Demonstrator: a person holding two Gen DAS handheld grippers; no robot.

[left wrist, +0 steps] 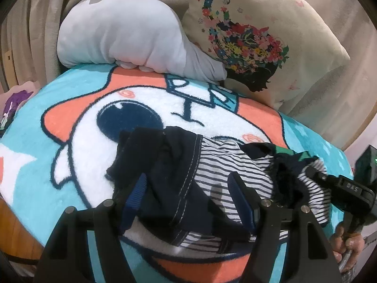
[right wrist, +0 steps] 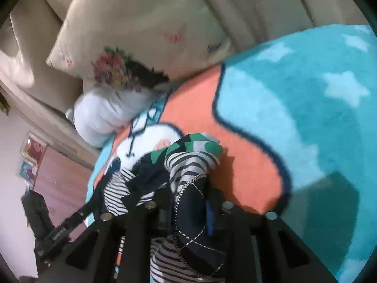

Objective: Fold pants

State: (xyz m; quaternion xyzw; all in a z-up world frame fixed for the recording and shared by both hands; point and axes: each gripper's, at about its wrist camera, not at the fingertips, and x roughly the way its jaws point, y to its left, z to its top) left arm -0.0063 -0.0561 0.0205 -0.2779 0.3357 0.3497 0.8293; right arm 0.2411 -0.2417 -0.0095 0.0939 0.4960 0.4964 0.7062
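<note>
Small pants [left wrist: 188, 172], navy and white striped with navy panels and a green patch, lie crumpled on a cartoon fleece blanket [left wrist: 70, 118]. My left gripper [left wrist: 188, 184] is open, its blue-padded fingers [left wrist: 135, 193] straddling the navy leg from above. My right gripper [left wrist: 313, 174] comes in from the right and is shut on the striped end of the pants. In the right wrist view the pants [right wrist: 188, 169] are bunched between the right gripper's [right wrist: 190, 202] fingers, with navy fabric and white zigzag stitching pinched there. The left gripper's body [right wrist: 59, 233] shows at lower left.
A grey plush toy [left wrist: 132, 40] and a cream floral cushion [left wrist: 254, 37] lean at the back of the blanket against beige sofa upholstery [right wrist: 259, 0]. A wooden edge [left wrist: 14, 226] shows at lower left. The person's hand [left wrist: 346, 243] holds the right gripper.
</note>
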